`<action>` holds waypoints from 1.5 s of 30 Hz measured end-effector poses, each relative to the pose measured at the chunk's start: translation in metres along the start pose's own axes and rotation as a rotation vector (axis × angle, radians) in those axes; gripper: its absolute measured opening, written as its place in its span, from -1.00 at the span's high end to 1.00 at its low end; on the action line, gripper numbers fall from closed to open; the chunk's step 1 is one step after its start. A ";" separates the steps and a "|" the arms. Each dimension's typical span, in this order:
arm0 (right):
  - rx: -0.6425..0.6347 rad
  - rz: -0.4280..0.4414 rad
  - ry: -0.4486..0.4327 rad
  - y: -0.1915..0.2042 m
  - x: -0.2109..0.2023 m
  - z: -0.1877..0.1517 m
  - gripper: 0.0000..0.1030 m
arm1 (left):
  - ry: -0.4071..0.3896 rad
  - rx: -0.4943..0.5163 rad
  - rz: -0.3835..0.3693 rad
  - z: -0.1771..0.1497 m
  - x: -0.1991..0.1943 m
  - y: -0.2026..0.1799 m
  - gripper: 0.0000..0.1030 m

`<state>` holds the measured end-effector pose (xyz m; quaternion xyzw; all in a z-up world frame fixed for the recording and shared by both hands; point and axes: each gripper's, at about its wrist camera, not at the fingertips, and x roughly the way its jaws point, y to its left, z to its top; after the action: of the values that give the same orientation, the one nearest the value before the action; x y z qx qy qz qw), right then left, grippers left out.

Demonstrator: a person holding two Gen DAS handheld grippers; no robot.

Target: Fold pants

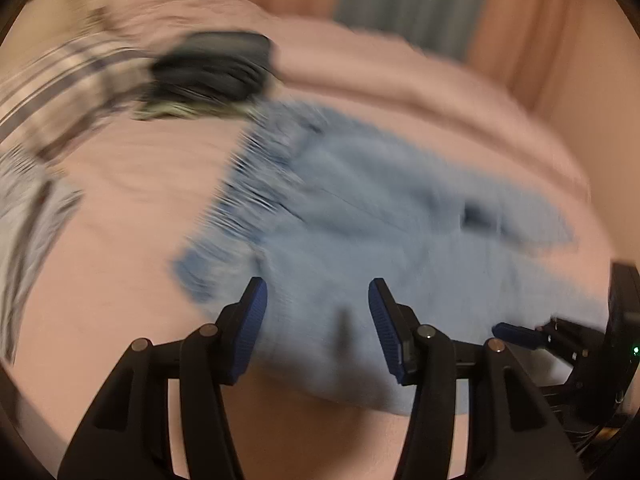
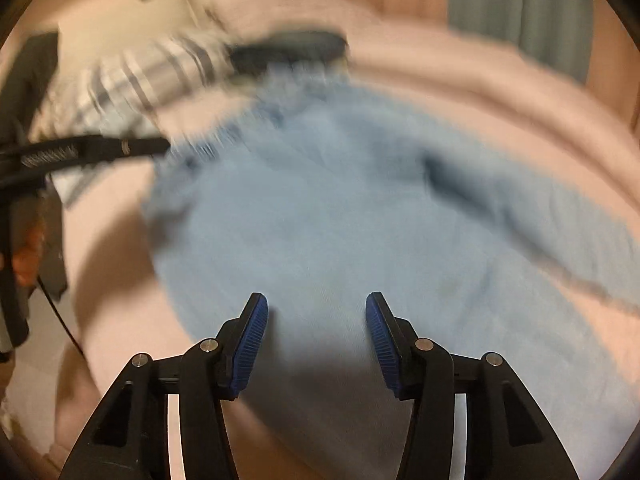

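Pale blue pants [image 1: 360,216] lie spread and rumpled on a pink bedsheet [image 1: 120,240], their gathered waistband toward the dark folded garment [image 1: 212,64] and the striped cloth [image 1: 60,84] farther up the bed. Left gripper [image 1: 318,312] hangs over the near edge of the fabric with its 2 blue-padded fingers [image 1: 256,308] wide apart and nothing between them. Right gripper [image 2: 316,320] is likewise spread wide above the middle of the pants [image 2: 320,220], holding nothing; both views are motion-blurred.
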<state>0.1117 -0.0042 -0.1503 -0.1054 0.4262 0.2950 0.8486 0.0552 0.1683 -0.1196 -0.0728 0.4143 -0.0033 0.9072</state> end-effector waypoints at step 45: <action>-0.394 -0.073 0.200 -0.168 0.082 0.174 0.89 | 0.230 0.529 0.009 0.220 0.176 0.030 0.41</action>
<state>0.3635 -0.0305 -0.1198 -0.3131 0.4385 0.3299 0.7751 0.3344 0.2148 -0.1136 0.1690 0.4994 -0.1156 0.8418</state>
